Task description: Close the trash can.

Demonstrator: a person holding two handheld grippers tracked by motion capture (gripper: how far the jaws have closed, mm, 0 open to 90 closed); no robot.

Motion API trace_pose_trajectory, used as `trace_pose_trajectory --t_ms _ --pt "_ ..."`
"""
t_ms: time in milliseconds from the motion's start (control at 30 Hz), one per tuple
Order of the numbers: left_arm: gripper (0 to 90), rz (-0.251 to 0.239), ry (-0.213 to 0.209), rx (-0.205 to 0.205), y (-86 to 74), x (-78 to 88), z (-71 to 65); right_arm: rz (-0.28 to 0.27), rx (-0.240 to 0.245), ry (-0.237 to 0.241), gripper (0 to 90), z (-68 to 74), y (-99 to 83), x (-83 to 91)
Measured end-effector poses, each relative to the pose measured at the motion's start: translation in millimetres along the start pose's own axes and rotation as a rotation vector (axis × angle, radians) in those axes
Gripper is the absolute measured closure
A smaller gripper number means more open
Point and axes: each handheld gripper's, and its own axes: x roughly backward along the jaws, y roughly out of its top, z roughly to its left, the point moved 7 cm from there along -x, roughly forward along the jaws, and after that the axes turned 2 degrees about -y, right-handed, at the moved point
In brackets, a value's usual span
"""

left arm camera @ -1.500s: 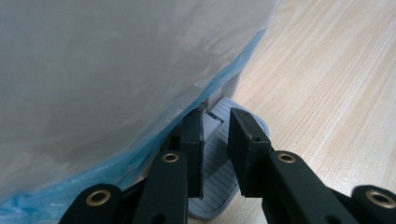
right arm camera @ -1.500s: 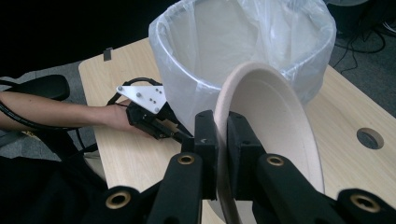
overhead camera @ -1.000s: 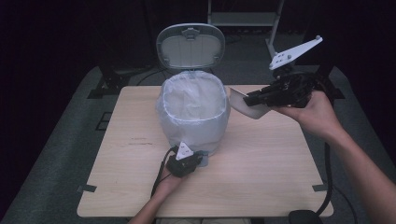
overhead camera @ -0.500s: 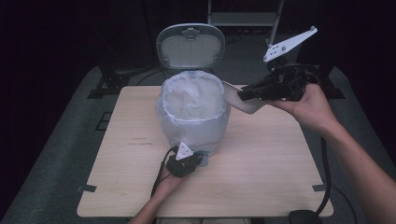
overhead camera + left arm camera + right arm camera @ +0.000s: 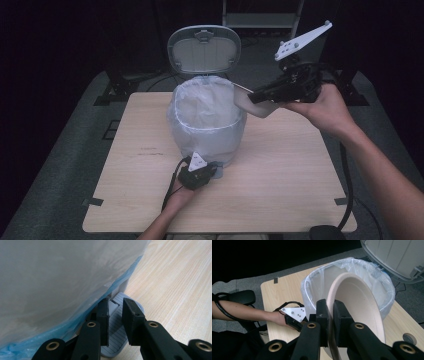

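Right gripper point(image 5: 254, 97): seen right of centre in the high view, raised off the worktop point(image 5: 300, 185); fingers point(image 5: 342, 317) are clamped on the rim of a beige paper plate point(image 5: 359, 302).
Plate position: held on edge, tilted, at the right-hand rim of the bin point(image 5: 207, 125); in the right gripper view its far edge overlaps the bin mouth. Whether it touches the liner cannot be told.
Left gripper point(image 5: 115, 305): at the bin's foot, lower centre of the high view; fingers are nearly together, with a narrow gap and nothing between them, resting over the ribbed grey pedal point(image 5: 116, 340).
Bin: a white bag point(image 5: 352, 265) is draped over the rim and down the outside; the lid point(image 5: 204, 49) stands open behind it.
Open room: bare worktop is left on both sides of the bin and along the lower edge of the high view.
Hidden or cut off: the plate's lower edge is cut by the frame bottom in the right gripper view; the bin interior is obscured by the bag; the surroundings beyond the worktop are too dark to read.
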Motion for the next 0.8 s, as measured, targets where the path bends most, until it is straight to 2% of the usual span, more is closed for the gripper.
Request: trace_pose_trajectory --t_ms 433,800 --pt "75.9 0.002 0.001 -0.002 -0.1 0.2 0.3 -0.002 0.018 0.013 83.4 3.5 15.9 -6.5" --pt "75.8 0.002 0.0 -0.001 -0.1 0.3 0.3 0.003 0.041 0.036 83.4 7.2 29.2 -19.5"
